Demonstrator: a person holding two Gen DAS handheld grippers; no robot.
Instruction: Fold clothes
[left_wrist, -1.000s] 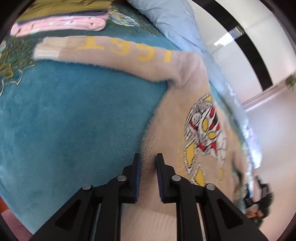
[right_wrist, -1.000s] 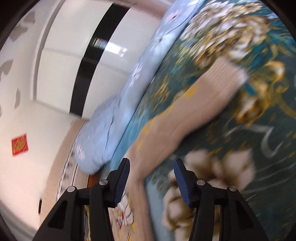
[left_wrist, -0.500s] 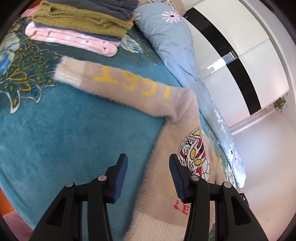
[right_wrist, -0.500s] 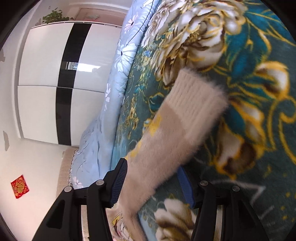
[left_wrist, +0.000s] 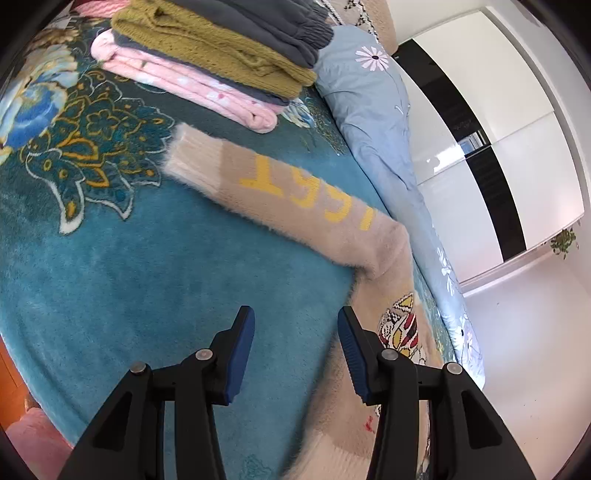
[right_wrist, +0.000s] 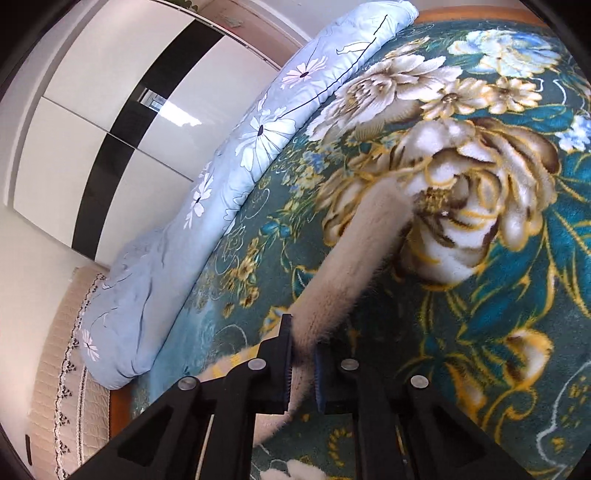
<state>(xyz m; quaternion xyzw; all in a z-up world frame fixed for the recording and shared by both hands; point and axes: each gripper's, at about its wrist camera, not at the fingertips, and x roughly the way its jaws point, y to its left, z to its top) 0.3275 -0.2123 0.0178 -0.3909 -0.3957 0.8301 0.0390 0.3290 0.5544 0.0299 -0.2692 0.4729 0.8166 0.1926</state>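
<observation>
A fuzzy beige sweater (left_wrist: 373, 321) with a cartoon print lies spread on a teal flowered blanket (left_wrist: 140, 266). One sleeve (left_wrist: 291, 195), lettered in yellow, stretches out flat toward the folded pile. My left gripper (left_wrist: 295, 328) hovers open above the blanket beside the sweater's body, holding nothing. In the right wrist view my right gripper (right_wrist: 302, 341) is shut on the other sleeve (right_wrist: 354, 254), which runs away from the jaws to its pale cuff on a large printed flower.
A pile of folded clothes (left_wrist: 221, 55), pink, olive and grey, sits at the far end of the blanket. A light blue flowered duvet (right_wrist: 221, 177) lies rolled along the bed's side. White and black wardrobe doors (left_wrist: 491, 122) stand beyond.
My left gripper let go of the sweater's body, opened and pulled back. My right gripper came down over the other sleeve and shut on it.
</observation>
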